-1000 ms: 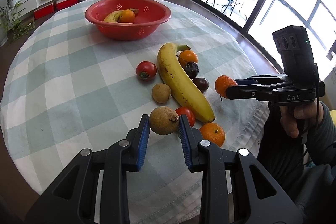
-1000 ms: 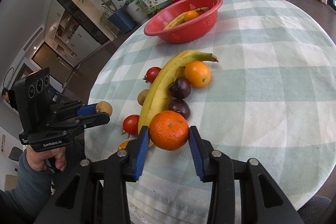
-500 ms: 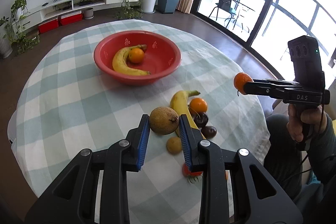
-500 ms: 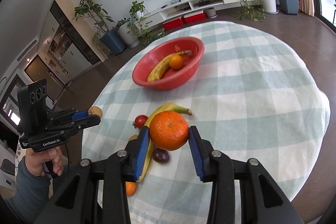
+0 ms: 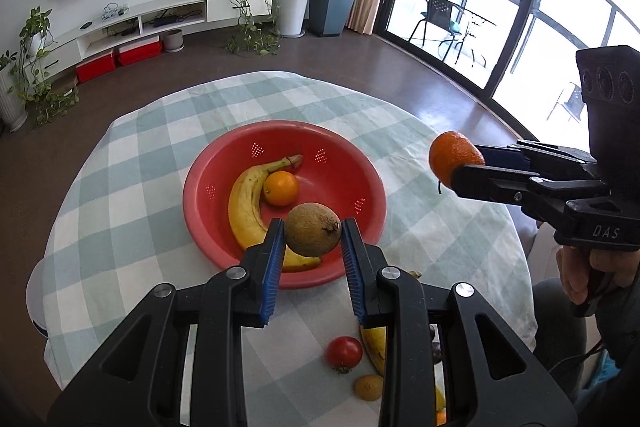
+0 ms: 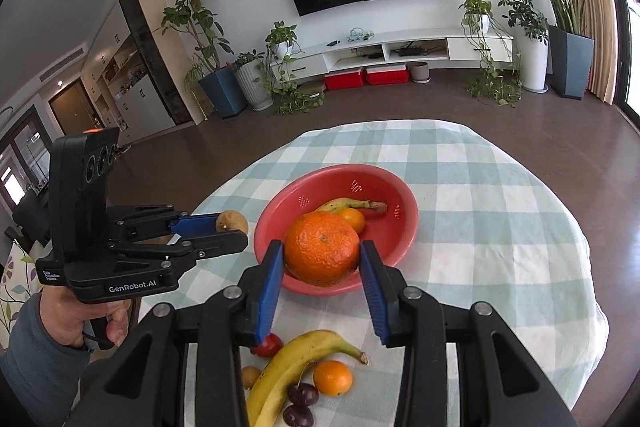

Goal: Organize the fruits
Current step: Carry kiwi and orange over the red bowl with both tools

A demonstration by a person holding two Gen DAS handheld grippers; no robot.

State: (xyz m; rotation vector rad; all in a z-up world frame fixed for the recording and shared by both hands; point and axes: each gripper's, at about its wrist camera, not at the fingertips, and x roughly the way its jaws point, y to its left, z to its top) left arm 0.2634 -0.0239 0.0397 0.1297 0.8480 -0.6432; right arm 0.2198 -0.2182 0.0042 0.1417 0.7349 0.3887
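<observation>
A red bowl sits mid-table and holds a banana and a small orange. My left gripper is shut on a brown kiwi, held in the air above the bowl's near rim; it also shows in the right wrist view. My right gripper is shut on a large orange, held in the air before the bowl; in the left wrist view the orange hangs to the right of the bowl.
On the checked tablecloth near me lie a tomato, a second banana, an orange, two dark plums and a small kiwi. The table edge is close on all sides; dark floor lies beyond.
Both grippers have risen further and moved forward toward the bowl, each still holding its fruit. The loose fruits now lie below and behind the fingertips.
</observation>
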